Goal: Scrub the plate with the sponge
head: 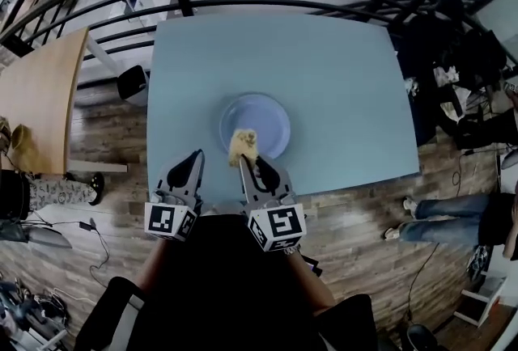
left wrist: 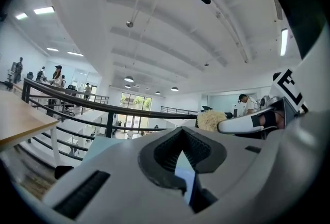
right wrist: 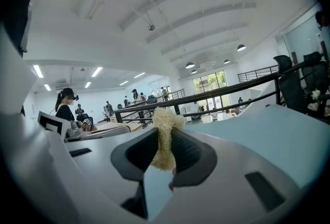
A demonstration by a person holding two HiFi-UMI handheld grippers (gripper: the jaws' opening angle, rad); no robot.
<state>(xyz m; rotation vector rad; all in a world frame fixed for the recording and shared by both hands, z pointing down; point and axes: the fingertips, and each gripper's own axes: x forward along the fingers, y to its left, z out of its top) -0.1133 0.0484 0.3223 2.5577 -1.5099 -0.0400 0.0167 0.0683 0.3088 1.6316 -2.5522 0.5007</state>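
Right gripper's got the sponge at the plate, left one is just hanging out

The right gripper [head: 244, 158] has its jaws clamped on a yellowish, scruffy sponge [head: 243, 143], which sits over the plate's near rim; whether it's actually touching the plate can't be told from here. The plate [head: 269, 108] is a pale blue round one on the light blue table [head: 324, 66]. The left gripper [head: 196, 157] sits off to the plate's near left, clear of the rim, with its jaws pinched together on nothing but a sliver of table showing through.
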